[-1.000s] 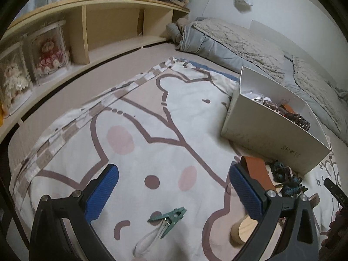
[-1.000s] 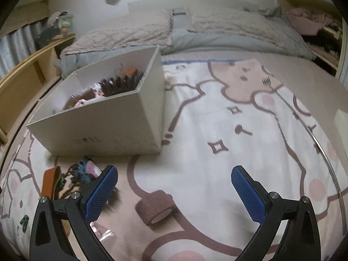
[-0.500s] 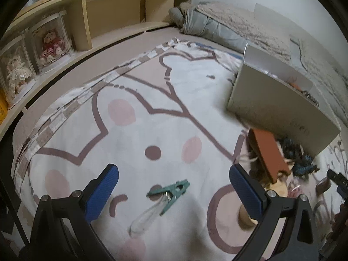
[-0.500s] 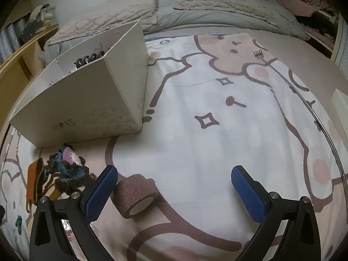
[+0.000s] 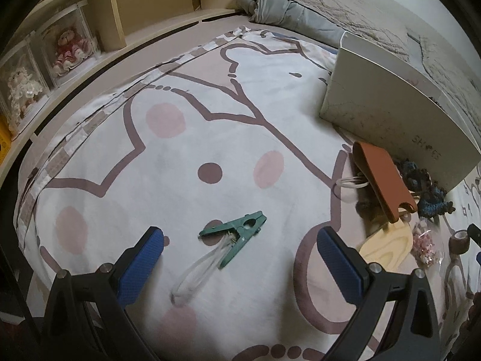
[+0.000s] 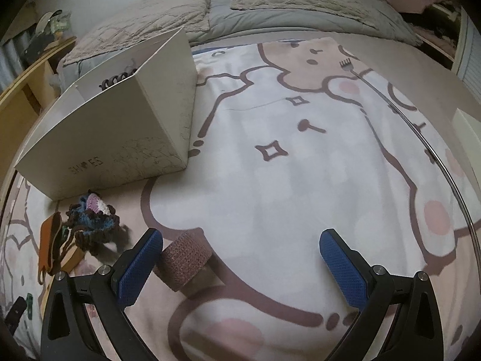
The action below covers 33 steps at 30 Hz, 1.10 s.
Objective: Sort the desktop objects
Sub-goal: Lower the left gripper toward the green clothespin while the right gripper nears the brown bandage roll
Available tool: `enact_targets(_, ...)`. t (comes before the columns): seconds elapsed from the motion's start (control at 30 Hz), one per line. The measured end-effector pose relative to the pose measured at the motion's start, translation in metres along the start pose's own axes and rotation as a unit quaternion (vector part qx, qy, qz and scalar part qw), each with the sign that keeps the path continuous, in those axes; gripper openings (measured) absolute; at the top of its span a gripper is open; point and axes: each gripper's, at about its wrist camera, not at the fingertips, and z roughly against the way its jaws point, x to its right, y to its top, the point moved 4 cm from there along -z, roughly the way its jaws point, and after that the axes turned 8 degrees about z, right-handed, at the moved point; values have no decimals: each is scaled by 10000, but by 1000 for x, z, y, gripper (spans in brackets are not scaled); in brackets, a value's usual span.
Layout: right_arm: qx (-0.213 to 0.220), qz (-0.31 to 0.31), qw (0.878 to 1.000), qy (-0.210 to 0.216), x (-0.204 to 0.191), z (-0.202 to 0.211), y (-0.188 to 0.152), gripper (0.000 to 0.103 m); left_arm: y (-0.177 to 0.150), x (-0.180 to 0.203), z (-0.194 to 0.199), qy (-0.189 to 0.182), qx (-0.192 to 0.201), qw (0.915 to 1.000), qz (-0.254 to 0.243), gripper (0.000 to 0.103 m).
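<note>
Blue-padded left tongs (image 5: 240,258) gape over a green clip (image 5: 237,234); right tongs (image 6: 242,258) spread beside a bandage roll (image 6: 185,260).

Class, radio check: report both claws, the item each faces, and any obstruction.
Left claw open, green clothespin between fingers, untouched. Right claw open, brown tape roll beside its left finger. White box ahead; nothing blocking either.
</note>
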Motion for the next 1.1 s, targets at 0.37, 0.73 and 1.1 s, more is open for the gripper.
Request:
enact_targets(0.37,-91,-276,9996,-18,20,8,-19,103,-7,7,-6,-155,-177,9997,-77,102)
enact_targets(0.73,59,256,9993,282,-10,14,-19,103,-15,14,-15,-223,-356,9990,-182,102)
enact_targets(1.1,-363,926,9949,163,-36,-4,-31,103,-15,19,-22,-268,-445,9986,-106,102)
